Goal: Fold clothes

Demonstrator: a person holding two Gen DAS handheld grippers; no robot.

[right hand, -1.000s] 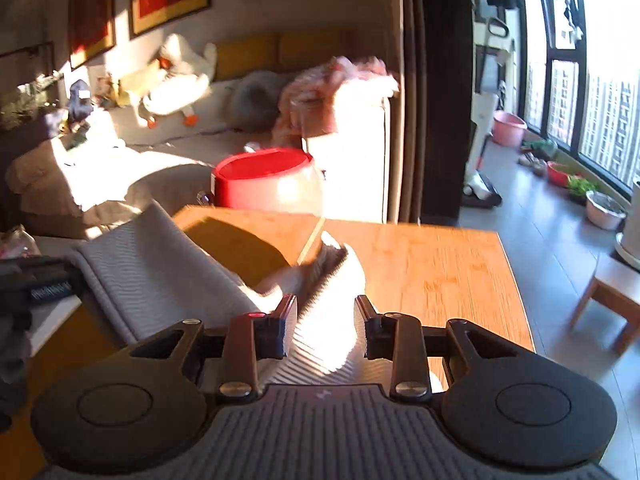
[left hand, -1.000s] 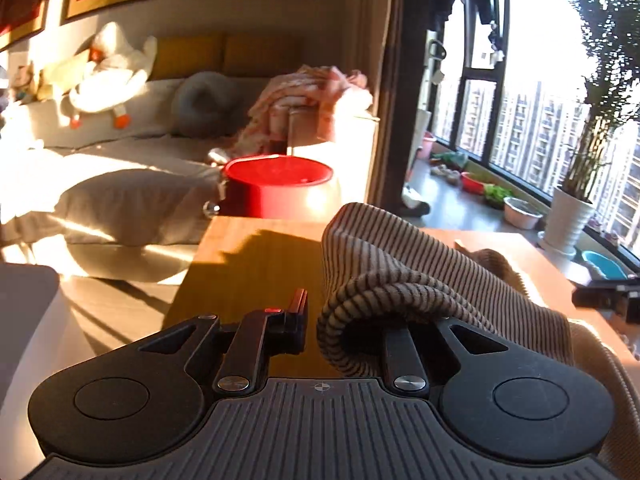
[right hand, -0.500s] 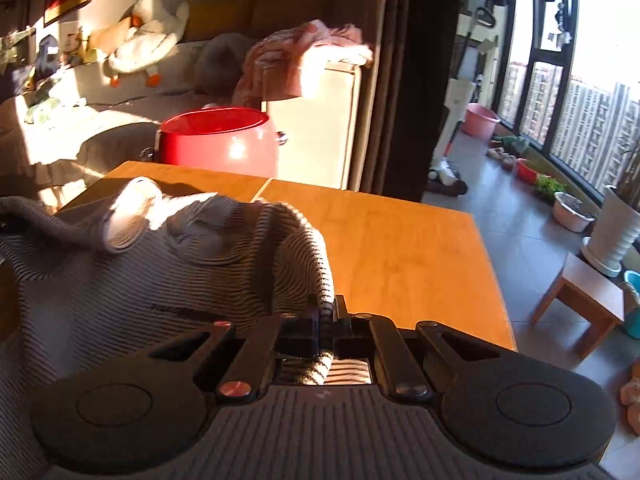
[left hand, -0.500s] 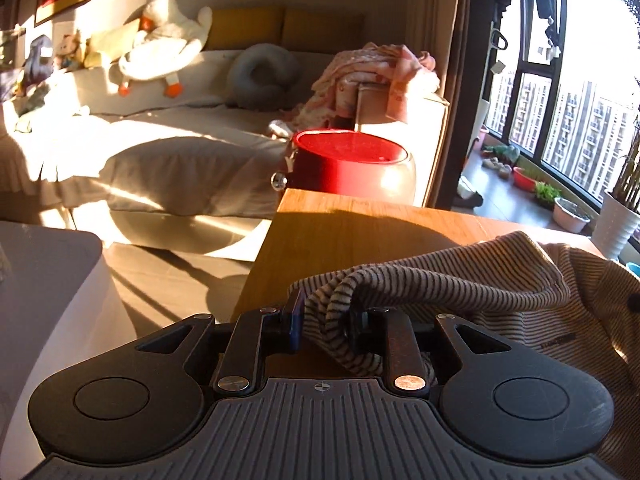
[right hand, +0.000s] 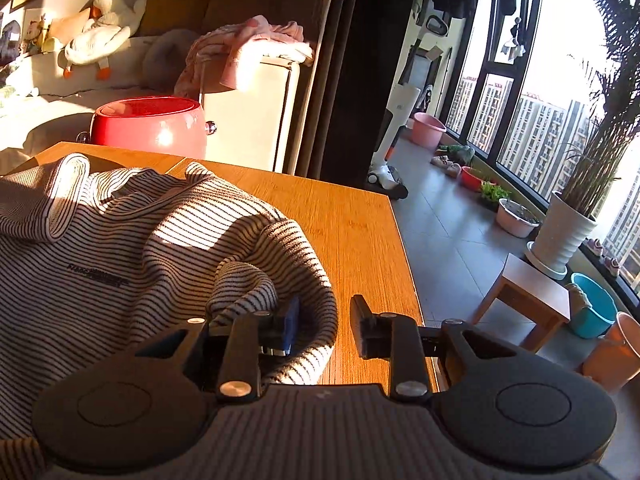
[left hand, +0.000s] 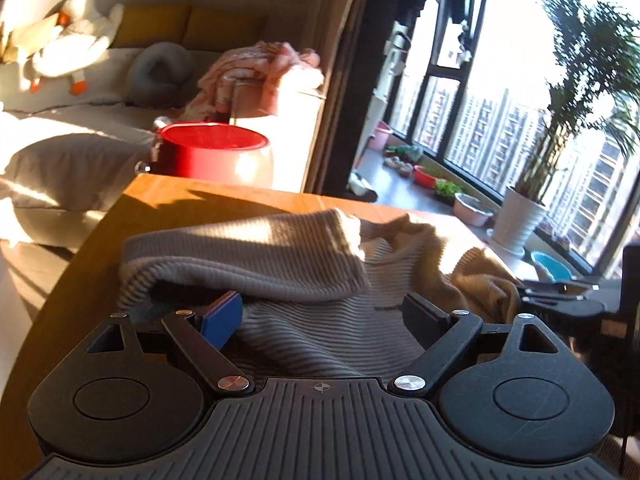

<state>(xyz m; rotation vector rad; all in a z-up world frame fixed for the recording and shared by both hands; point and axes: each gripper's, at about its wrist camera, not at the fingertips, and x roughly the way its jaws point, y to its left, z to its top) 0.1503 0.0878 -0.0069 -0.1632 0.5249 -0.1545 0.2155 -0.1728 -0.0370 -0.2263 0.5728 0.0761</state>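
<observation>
A grey-and-white striped sweater [left hand: 320, 256] lies crumpled on the wooden table [left hand: 168, 208], its upper part folded over toward me. My left gripper [left hand: 320, 316] hangs low over the near edge of the cloth. Its jaws are opening and stand wide, with the fabric lying loose between them and nothing pressed. In the right wrist view the sweater [right hand: 120, 248] covers the left of the table [right hand: 340, 208]. My right gripper [right hand: 325, 320] is opening as well; a rolled fold of the hem hangs around its left finger [right hand: 290, 320], clear of the other pad. The right gripper [left hand: 560, 296] also shows in the left wrist view.
A red round pot [right hand: 148, 124] stands beyond the table's far edge, with a sofa and a plush duck [right hand: 100, 36] behind it. A white cabinet [right hand: 256, 120] draped with pink cloth is further back. A low wooden stool [right hand: 524, 292] and plant pots stand on the floor at the right.
Half a second ago both grippers were shut on folds of the sweater. Both have since let go and spread their jaws, and the sweater has sunk onto the table.
</observation>
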